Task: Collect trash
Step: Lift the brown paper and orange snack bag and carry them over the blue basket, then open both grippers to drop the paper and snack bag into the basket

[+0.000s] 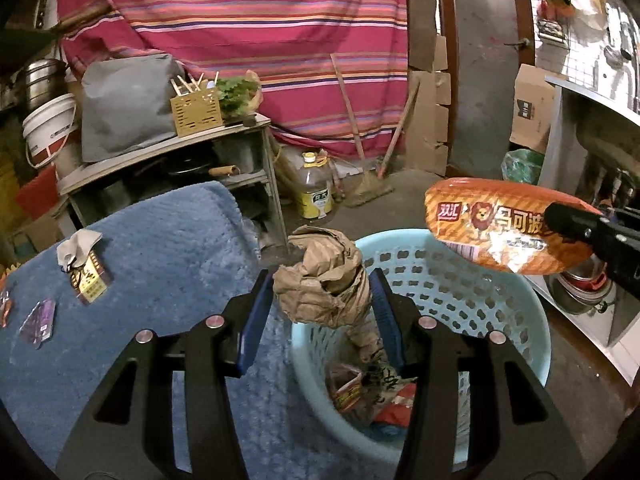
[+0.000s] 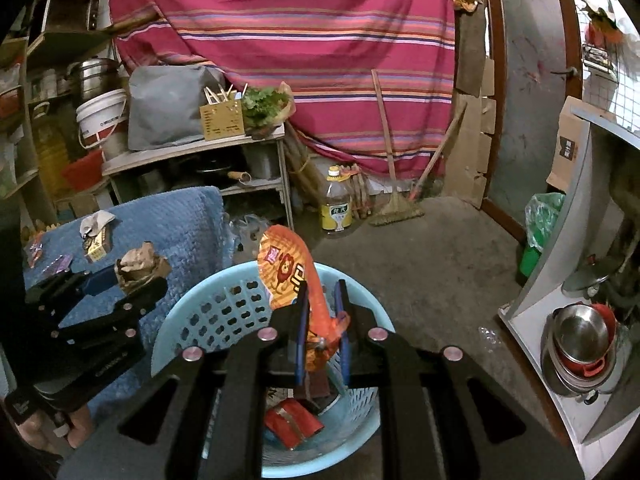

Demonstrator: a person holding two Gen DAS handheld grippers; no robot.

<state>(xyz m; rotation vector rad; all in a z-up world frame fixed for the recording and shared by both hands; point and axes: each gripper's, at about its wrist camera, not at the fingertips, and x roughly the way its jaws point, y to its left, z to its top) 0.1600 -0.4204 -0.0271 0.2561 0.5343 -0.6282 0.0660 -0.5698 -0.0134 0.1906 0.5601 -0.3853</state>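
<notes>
Our left gripper [image 1: 322,280] pinches crumpled brown paper [image 1: 326,280] over the blue basket [image 1: 500,292]. Our right gripper [image 2: 322,296] squeezes an orange wrapper [image 2: 288,268] above that basket too.

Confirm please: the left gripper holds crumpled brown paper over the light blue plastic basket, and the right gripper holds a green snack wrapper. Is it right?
Not quite. The flat plastic snack wrapper in the right gripper is orange, not green; the right wrist view shows it pinched between the fingers. The rest stands: the left gripper holds crumpled brown paper over the light blue plastic basket.
</notes>
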